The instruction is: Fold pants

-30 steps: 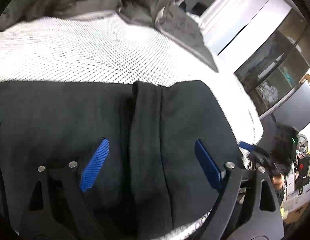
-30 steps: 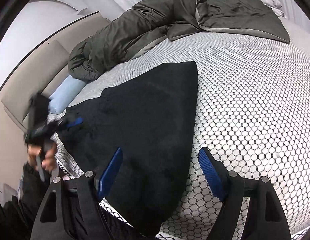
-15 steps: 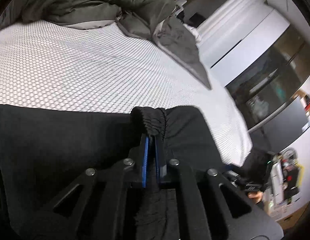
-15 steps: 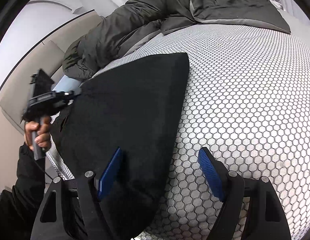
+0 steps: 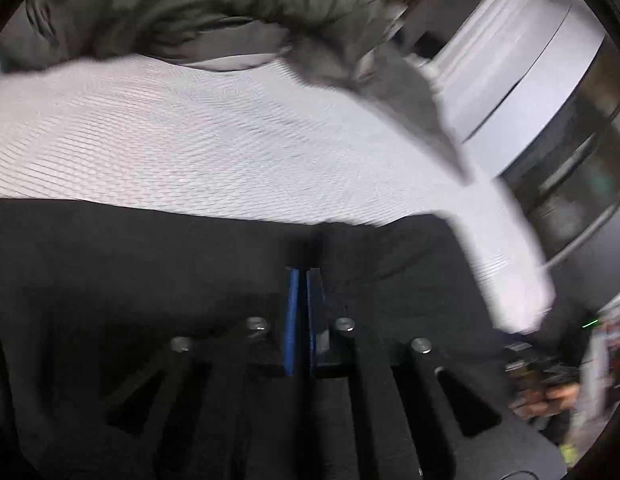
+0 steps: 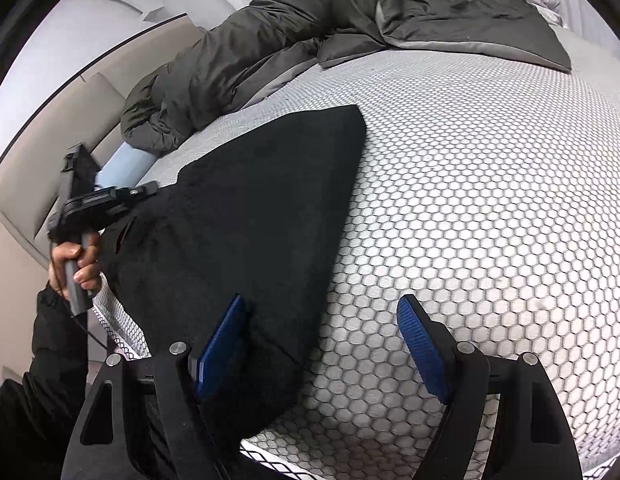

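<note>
Item: black, soft-napped folded pants (image 6: 246,216), lying flat on the white honeycomb-patterned mattress cover (image 6: 489,184), near its front left edge. In the right wrist view the far corner of the pants comes to a point; the near end is cut off behind my own fingers.

Item: my left gripper (image 5: 301,280), blue pads drawn together on a pinch of the black cloth (the left view is smeared by blur, so the pinched fabric beyond the pads is only a dark ridge). From the right wrist view the same gripper (image 6: 150,189) shows at the pants' left edge, its tips lost against the dark fabric, with my left hand (image 6: 76,256) wrapped round its grey handle and a black sleeve below, cut by the frame.

Item: my right gripper (image 6: 321,344), jaws standing wide apart, clamped on nothing. Its left pad (image 6: 222,346) overlaps the near edge of the pants; contact cannot be told. The other pad sits over bare mattress cover.

Item: rumpled olive-grey quilted duvet (image 6: 294,36), heaped along the far side.

Item: pale blue pillow (image 6: 126,166), mostly hidden under the duvet.
</note>
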### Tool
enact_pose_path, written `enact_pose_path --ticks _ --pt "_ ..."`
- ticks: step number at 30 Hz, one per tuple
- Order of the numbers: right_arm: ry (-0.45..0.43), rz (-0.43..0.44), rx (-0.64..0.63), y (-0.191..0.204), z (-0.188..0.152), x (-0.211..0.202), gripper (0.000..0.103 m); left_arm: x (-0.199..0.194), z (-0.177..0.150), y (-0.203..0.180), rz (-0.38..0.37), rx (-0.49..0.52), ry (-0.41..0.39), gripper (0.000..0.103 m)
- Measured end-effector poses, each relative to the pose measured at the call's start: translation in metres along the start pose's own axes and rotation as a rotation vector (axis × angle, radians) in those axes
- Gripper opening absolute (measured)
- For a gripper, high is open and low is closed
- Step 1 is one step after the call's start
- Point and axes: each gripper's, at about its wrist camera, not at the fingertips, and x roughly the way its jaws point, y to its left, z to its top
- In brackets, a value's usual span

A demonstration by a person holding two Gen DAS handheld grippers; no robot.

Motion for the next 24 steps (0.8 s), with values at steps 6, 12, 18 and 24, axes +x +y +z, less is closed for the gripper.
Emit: enact_pose_path --ticks 6,12,18,24 --pt "-0.009 0.062 0.037 -0.001 -0.015 -0.012 0.081 -0.015 -0.028 -0.006 -0.012 0.021 0.019 0.012" --pt "0.053 0.199 0.157 -0.005 -0.041 -0.005 0.031 -0.039 -0.062 -0.057 -0.101 0.077 -0.054 0.070" --pt "0.024 0.218 0.160 -0.003 -0.058 -0.016 0.015 -0.029 -0.096 -0.092 -0.091 0.155 -0.001 0.072" --pt "0.048 0.149 0.082 0.001 -0.063 -0.021 0.024 -0.027 -0.101 -0.093 -0.076 0.109 -0.012 0.072"
